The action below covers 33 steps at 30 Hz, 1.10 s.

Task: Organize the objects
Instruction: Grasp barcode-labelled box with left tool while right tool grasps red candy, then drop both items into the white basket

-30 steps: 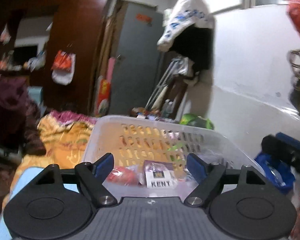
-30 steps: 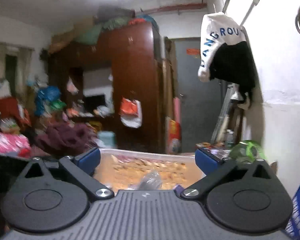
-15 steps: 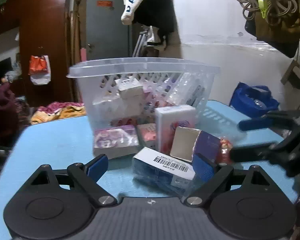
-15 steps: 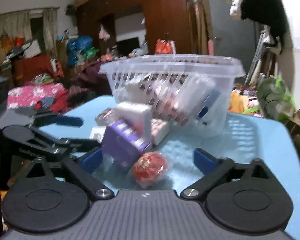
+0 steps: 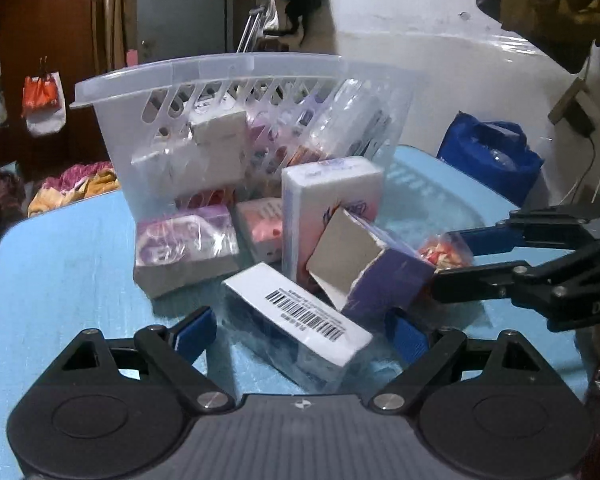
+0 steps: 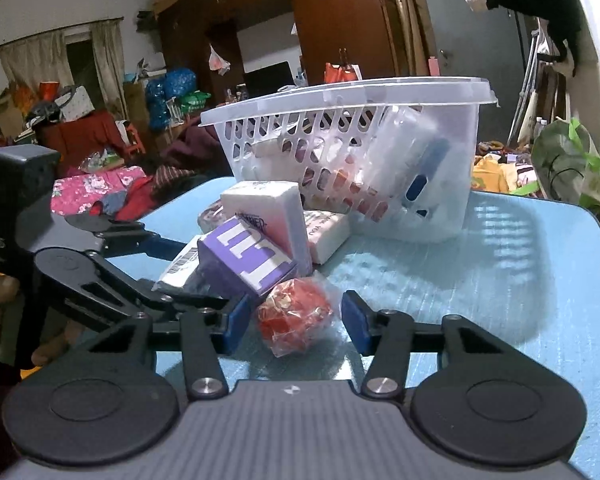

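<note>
A clear plastic basket (image 5: 148, 80) (image 6: 452, 92) stands on the blue table (image 5: 60, 264) (image 6: 500, 280) with several packs inside. Spilled in front lie a barcoded box (image 5: 300, 320), a purple box (image 5: 380, 280) (image 6: 244, 264), a white-pink tissue pack (image 5: 328, 200) (image 6: 276, 208), a purple wrapped pack (image 5: 184, 240) and a red wrapped packet (image 6: 296, 316). My left gripper (image 5: 300, 334) is open around the near end of the barcoded box. My right gripper (image 6: 294, 320) is open with the red packet between its fingers; it also shows in the left wrist view (image 5: 452, 264).
A blue bag (image 5: 492, 152) sits past the table's right edge by the white wall. A green plastic bag (image 6: 564, 164) lies behind the table. A cluttered room with a wooden wardrobe (image 6: 340, 20) lies beyond the far edge.
Both grippers have dropped low and moved closer to the pile. The left now straddles the barcoded box; the right now straddles the red packet. The basket went from lifted to standing on the table.
</note>
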Available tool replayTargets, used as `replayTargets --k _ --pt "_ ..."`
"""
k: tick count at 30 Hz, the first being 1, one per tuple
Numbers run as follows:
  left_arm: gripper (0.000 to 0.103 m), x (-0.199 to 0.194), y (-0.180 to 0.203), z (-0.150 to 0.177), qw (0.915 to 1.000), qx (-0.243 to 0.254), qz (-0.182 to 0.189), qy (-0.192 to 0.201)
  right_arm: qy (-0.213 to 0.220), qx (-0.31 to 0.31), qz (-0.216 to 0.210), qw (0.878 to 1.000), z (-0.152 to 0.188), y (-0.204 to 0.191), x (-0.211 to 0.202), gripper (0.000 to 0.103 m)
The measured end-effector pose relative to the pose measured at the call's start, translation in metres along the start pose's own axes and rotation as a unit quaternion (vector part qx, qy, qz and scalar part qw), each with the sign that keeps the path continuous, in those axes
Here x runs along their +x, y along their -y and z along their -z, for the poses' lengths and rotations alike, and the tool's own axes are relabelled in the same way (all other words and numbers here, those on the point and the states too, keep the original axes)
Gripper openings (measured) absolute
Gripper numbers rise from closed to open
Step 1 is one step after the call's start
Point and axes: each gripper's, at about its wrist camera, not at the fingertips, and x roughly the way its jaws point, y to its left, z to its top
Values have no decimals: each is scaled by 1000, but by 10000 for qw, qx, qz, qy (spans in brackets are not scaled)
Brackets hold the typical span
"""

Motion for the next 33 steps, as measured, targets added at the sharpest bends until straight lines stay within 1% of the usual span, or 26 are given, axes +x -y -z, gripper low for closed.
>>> replayTargets --k 3,5,7,9,11,14,17,22,24,27,29,33 --pt "90 -2 -5 2 9999 -121 62 61 -35 -38 20 10000 0 -2 1 55" --pt "79 -5 -8 3 9998 -168 72 127 -69 -42 4 10000 0 -2 2 55" --pt "72 -9 -9 4 9995 -199 58 239 -25 -1 -3 10000 3 0 -1 54" --pt "71 -16 -11 5 9983 -297 101 497 61 42 -26 10000 4 1 -3 54" --pt "70 -25 -13 8 9959 -356 22 827 248 136 4 9996 6 3 -9 53" --pt "70 -36 -12 12 9920 -365 -42 1209 528 105 -48 9985 10 3 -16 53" --pt "70 -42 -11 14 9891 -333 -58 1435 765 98 33 9970 12 2 -22 53" --pt "70 -55 -19 19 9813 -579 -179 1826 1119 61 204 9935 14 0 -28 53" --pt "70 -58 -24 19 9780 -727 -200 1944 1246 25 266 9918 15 -2 -31 53" --pt "70 -61 -31 20 9746 -885 -148 2053 1293 -7 314 9911 14 -4 -31 53" --pt "70 -61 -32 20 9740 -936 -130 2060 1306 -6 321 9909 13 -4 -31 53" --pt "70 -59 -30 20 9746 -880 -145 2056 1368 -39 338 9900 15 -6 -32 53"
